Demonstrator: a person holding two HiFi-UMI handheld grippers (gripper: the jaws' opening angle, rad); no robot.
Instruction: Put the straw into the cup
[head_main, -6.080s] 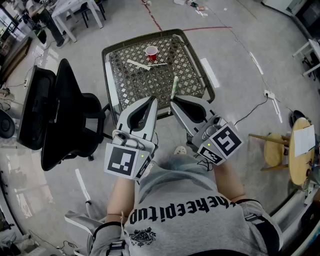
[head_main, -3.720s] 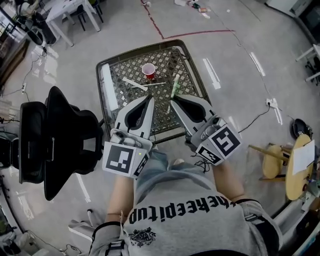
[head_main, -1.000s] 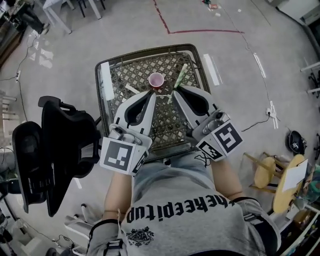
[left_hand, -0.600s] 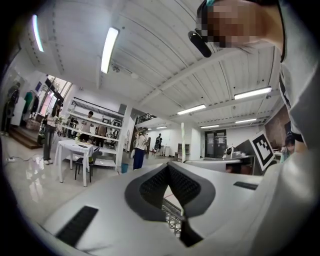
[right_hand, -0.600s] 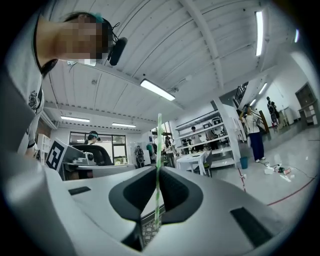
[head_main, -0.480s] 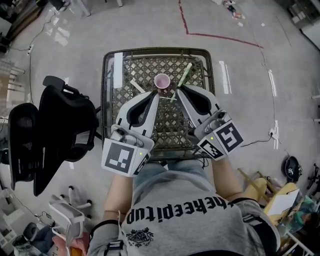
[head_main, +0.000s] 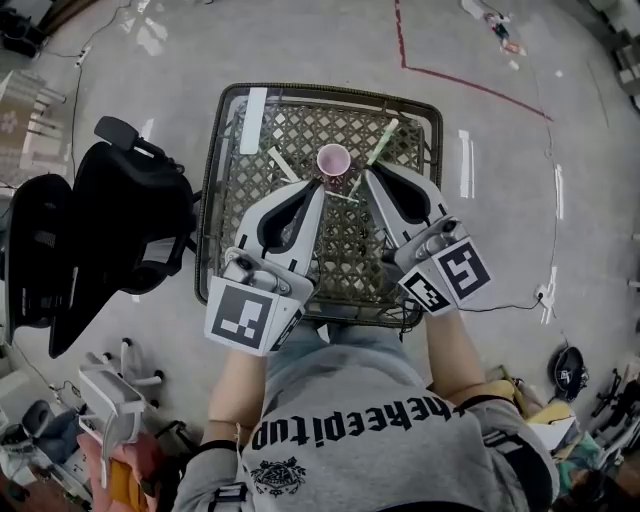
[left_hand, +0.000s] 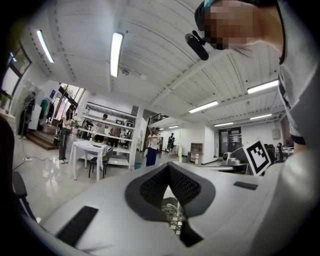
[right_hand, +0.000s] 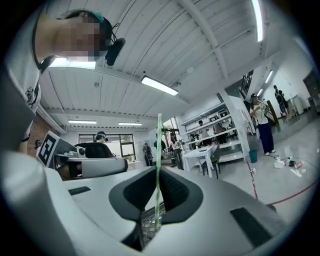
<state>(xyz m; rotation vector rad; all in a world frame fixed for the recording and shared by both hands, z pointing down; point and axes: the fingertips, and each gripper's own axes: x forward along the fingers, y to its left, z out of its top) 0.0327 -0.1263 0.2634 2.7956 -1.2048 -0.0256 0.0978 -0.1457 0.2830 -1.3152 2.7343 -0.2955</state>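
Observation:
A pink cup stands upright on the far half of the metal lattice table. My right gripper is shut on a pale green straw, just right of the cup. The straw's free end slants up and away past the cup's right side. In the right gripper view the straw stands upright between the shut jaws of the right gripper. My left gripper hovers just below and left of the cup, shut with nothing in it. The left gripper shows the same in its own view.
A white wrapper strip lies left of the cup, another strip at the table's far left edge. A thin stick lies between the grippers. A black office chair stands close on the left. Red tape marks the floor beyond.
The table and cup have come nearer and more central in the head view. Both grippers now reach over the table beside the cup, the right one still shut on the green straw.

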